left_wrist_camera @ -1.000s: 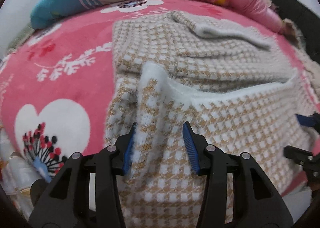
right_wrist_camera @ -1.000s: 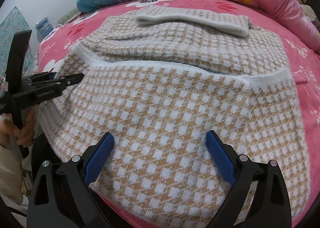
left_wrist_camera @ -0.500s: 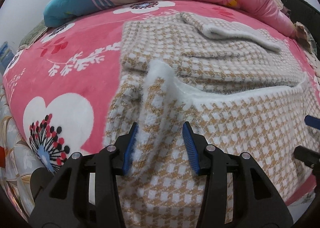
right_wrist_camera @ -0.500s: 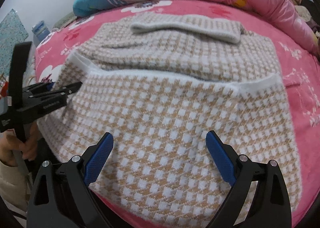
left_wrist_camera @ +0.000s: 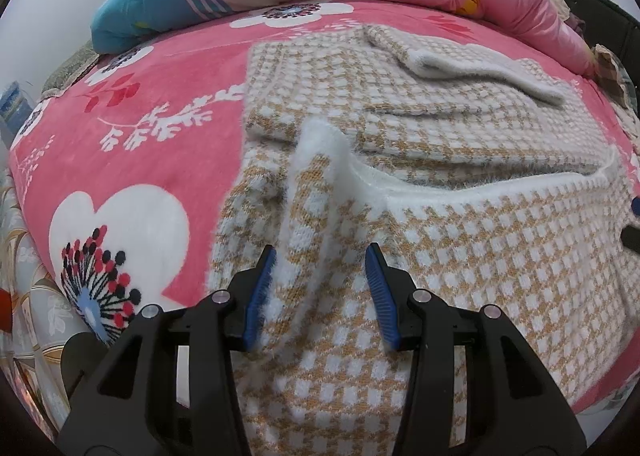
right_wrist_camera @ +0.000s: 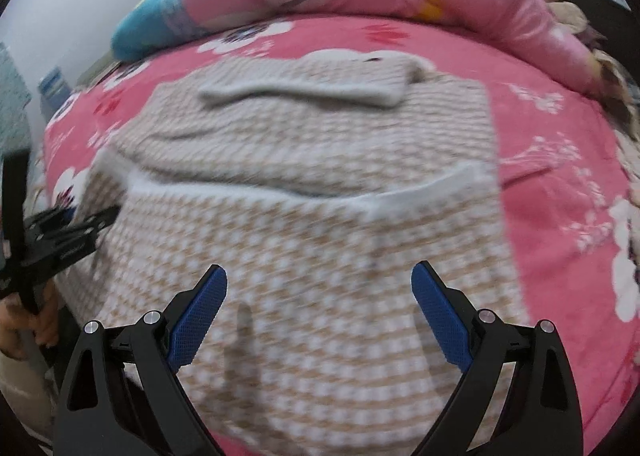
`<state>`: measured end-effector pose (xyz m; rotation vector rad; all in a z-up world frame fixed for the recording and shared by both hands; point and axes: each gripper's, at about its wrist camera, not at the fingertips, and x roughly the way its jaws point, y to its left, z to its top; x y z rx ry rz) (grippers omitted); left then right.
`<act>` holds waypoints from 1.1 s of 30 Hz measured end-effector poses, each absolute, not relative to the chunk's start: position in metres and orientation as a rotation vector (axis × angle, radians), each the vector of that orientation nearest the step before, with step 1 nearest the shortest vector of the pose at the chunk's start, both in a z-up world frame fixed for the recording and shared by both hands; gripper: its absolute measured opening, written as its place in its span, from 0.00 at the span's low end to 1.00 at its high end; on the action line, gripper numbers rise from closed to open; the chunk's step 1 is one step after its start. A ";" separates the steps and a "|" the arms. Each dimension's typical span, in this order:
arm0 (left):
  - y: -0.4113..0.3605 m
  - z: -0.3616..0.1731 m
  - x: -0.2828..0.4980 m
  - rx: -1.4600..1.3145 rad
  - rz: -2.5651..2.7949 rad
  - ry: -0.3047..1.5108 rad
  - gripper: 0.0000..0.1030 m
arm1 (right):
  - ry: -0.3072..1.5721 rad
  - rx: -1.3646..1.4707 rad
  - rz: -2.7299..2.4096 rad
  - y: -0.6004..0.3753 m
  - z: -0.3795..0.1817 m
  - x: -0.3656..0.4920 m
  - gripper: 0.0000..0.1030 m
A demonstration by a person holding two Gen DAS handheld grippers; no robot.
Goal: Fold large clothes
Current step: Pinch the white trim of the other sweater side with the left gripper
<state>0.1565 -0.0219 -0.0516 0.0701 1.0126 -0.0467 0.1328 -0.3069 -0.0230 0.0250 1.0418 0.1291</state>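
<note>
Right tongs point(right_wrist_camera: 318, 312) now higher, open above sweater point(right_wrist_camera: 320, 224); left tongs point(left_wrist_camera: 320, 288) pinching its raised fold.

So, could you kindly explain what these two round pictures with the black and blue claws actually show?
Each picture comes from a fisheye camera on a hand-held two-finger gripper, looking along its blue-padded fingers. In the left camera's view, the left gripper has a raised ridge of the tan-and-white checked knitted sweater between its fingers; whether it is pinched is unclear. The right camera's view is blurred; the right gripper is open and empty above the sweater. The garment lies half folded on a pink floral blanket.
</note>
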 end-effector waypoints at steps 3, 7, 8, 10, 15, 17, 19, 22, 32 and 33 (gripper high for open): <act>-0.022 -0.051 0.157 0.069 -0.047 1.014 0.43 | 1.033 0.043 0.081 -0.327 -0.020 0.138 0.88; -0.023 -0.051 0.157 0.071 -0.048 1.015 0.43 | 1.026 0.055 0.029 -0.347 -0.019 0.145 0.88; -0.023 -0.051 0.156 0.073 -0.048 1.015 0.43 | 1.025 0.055 0.018 -0.350 -0.019 0.146 0.88; -0.023 -0.051 0.157 0.071 -0.046 1.015 0.44 | 1.023 0.055 -0.002 -0.357 -0.019 0.149 0.88; -0.023 -0.050 0.157 0.073 -0.044 1.015 0.44 | 1.024 0.068 -0.034 -0.371 -0.022 0.155 0.88; -0.022 -0.050 0.156 0.075 -0.043 1.014 0.44 | 1.022 0.076 -0.041 -0.375 -0.022 0.156 0.88; -0.023 -0.050 0.156 0.075 -0.043 1.015 0.44 | 1.023 0.095 -0.045 -0.382 -0.022 0.156 0.88; -0.023 -0.050 0.156 0.075 -0.043 1.015 0.44 | 1.034 0.128 -0.046 -0.389 -0.027 0.160 0.88; -0.022 -0.050 0.156 0.078 -0.040 1.014 0.44 | 1.093 0.205 -0.006 -0.395 -0.041 0.158 0.73; -0.023 -0.050 0.156 0.078 -0.041 1.015 0.44 | 1.094 0.205 0.004 -0.393 -0.040 0.157 0.71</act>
